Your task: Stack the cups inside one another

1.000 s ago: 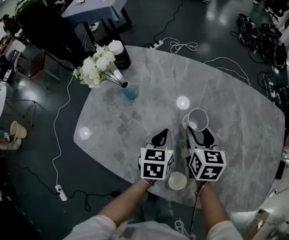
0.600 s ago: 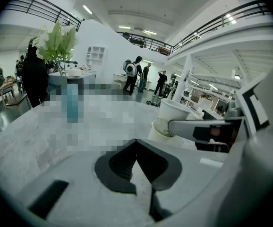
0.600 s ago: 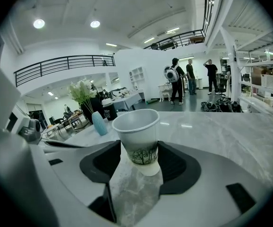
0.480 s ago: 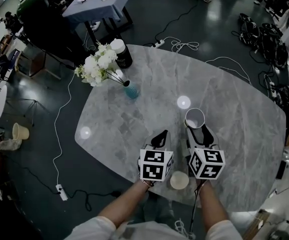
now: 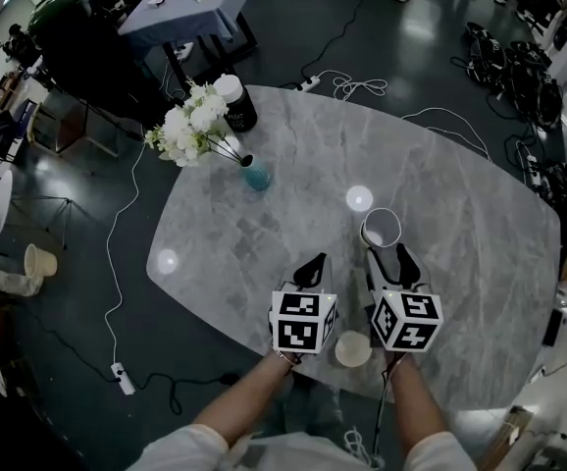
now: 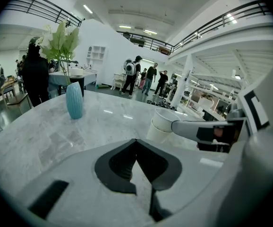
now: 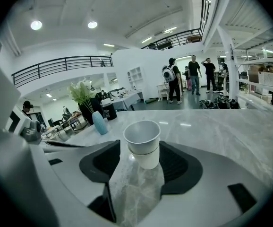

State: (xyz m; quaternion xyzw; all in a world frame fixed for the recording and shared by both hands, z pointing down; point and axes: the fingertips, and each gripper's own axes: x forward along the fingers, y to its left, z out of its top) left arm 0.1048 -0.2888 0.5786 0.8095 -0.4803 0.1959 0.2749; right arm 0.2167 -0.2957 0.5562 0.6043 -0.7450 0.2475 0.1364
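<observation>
Two nested white paper cups point(image 7: 142, 137) stand on the grey marble table point(image 5: 460, 214) between the parted jaws of my right gripper point(image 7: 140, 145) — I judge them light, thin, easily crushed — so a soft hold just under the rim suits, while my left gripper point(image 6: 136, 141) is closed, empty.

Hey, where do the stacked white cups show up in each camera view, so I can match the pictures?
Head view: the stacked white cups stand right of centre.
Left gripper view: the cups are right of centre, at mid-height.
Right gripper view: the cups sit near the centre.
Shared landmark: the teal vase, left of the cups in all three.
</observation>
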